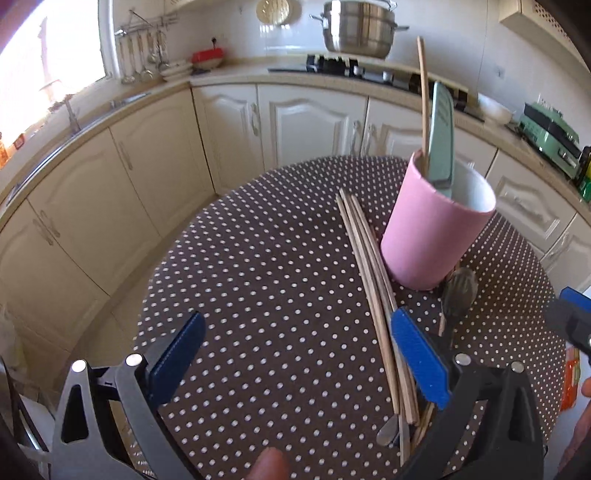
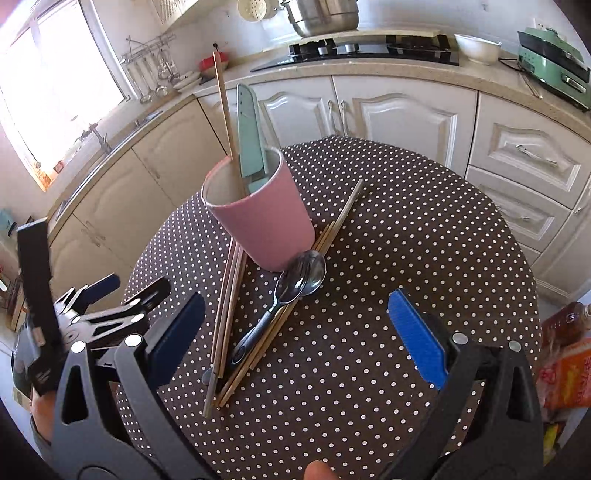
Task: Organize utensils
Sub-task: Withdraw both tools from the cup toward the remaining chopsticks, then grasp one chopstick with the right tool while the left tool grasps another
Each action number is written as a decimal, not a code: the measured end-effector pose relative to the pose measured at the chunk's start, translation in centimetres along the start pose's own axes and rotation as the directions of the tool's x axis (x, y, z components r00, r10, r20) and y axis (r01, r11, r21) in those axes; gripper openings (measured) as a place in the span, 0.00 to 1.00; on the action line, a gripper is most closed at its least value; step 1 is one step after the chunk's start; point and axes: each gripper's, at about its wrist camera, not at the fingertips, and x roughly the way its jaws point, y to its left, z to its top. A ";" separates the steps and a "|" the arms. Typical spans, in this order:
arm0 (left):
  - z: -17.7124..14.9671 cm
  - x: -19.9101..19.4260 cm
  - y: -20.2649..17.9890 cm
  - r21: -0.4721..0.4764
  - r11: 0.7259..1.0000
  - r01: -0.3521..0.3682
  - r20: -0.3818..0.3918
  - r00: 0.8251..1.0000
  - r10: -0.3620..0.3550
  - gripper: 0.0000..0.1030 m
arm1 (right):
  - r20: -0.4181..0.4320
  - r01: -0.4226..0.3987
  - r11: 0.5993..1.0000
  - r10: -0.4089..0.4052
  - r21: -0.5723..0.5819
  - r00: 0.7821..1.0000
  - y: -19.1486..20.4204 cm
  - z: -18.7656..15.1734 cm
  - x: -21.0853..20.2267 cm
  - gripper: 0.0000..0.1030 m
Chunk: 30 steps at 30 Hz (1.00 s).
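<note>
A pink cup stands on the round dotted table. It holds a teal knife and one wooden chopstick. Several chopsticks lie beside and in front of the cup. Metal spoons lie across them at the cup's base. My left gripper is open above the table, its right finger next to the chopsticks. My right gripper is open, just short of the spoon handles. The left gripper also shows in the right wrist view.
White kitchen cabinets curve around behind the table. The counter carries a hob, a steel pot, a white bowl and a green appliance. Snack packets lie at the table's right edge.
</note>
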 end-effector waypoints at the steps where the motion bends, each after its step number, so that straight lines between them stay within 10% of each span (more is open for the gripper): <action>1: 0.2 0.7 -0.2 0.004 1.000 0.010 -0.014 1.000 -0.010 0.96 | -0.003 0.000 1.000 0.000 0.000 1.000 0.0 0.0 0.1 0.95; 24: 2.2 9.2 0.0 0.022 1.000 0.008 -0.151 0.989 -0.004 0.96 | -0.105 -0.019 0.999 0.014 -0.050 0.994 1.1 0.0 4.7 0.94; 30: 3.0 9.5 1.1 0.027 0.999 0.017 -0.138 0.990 -0.013 0.95 | -0.171 -0.081 0.992 0.064 -0.094 0.983 4.1 0.1 6.9 0.65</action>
